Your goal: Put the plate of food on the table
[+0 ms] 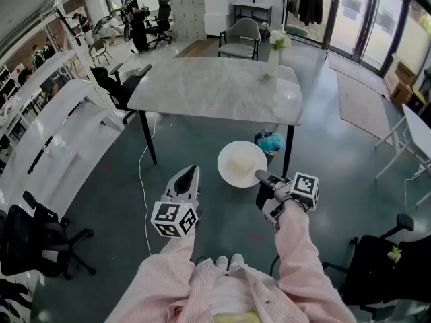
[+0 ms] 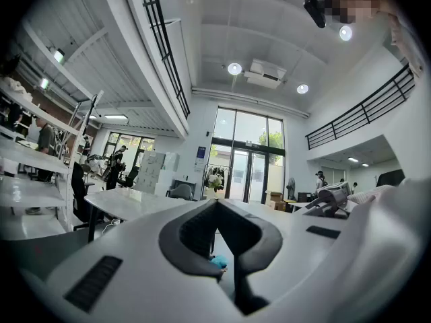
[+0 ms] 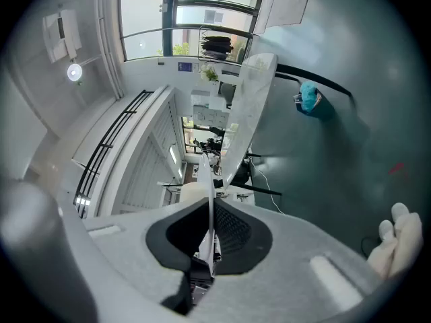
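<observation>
The plate [image 1: 232, 173] with its pale block of food [image 1: 241, 160] hangs over the floor just short of the marble table's [image 1: 215, 89] near edge, beside its right front leg — not on the top. My right gripper [image 1: 262, 178] is clamped on the plate's rim, the thin edge pinched between nearly closed jaws. My left gripper [image 1: 189, 173] hovers in front of the table too — jaws together, nothing in them. A vase of flowers [image 1: 273, 59] stands near the table's far right corner.

Your sleeves [image 1: 296, 251] are pale pink with fine stripes, and your shoes [image 1: 229, 262] are white. Your left gripper [image 1: 190, 173] and right gripper [image 1: 261, 177] are white shells with dark grey pads, each carrying a black-and-white marker cube [image 1: 174, 219].
</observation>
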Available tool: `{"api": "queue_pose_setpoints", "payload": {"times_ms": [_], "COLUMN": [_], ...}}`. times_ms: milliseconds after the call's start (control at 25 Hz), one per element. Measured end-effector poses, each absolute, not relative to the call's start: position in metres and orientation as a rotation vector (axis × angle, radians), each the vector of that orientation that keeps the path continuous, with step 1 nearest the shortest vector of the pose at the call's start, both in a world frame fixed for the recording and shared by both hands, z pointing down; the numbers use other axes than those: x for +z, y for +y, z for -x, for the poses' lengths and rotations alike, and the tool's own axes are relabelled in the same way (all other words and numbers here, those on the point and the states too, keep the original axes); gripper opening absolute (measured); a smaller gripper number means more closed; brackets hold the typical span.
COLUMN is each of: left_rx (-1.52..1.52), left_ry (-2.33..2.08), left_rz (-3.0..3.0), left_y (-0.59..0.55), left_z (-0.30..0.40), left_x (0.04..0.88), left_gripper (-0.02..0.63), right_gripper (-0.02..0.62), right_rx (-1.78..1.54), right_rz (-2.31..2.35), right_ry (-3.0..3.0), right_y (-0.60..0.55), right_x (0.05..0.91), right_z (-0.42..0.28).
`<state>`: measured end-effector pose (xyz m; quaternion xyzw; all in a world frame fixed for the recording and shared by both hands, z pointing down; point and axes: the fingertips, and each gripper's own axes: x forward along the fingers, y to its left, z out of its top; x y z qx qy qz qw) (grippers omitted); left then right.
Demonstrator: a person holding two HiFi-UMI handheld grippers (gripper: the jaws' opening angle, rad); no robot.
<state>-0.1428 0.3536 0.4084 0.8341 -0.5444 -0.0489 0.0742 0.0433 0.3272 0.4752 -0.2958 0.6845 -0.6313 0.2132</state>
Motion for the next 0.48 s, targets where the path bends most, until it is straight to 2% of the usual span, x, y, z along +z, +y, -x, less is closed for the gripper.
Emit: {"api": "queue_pose_setpoints", "payload": {"times_ms": [480], "left_rx": [-0.153], "left_ry": [-1.61], "left_rz": [-2.51], "left_y": [0.347], "left_z": [0.141], "left_x": [0.411], "left_gripper": [-0.002], "right_gripper": [0.018], "right_rx": [-1.743], "right_rz": [0.839], "right_ry": [1.893], "right_y": [0.3243], "right_x": [0.4785], "right_z": [-0.0466]}}
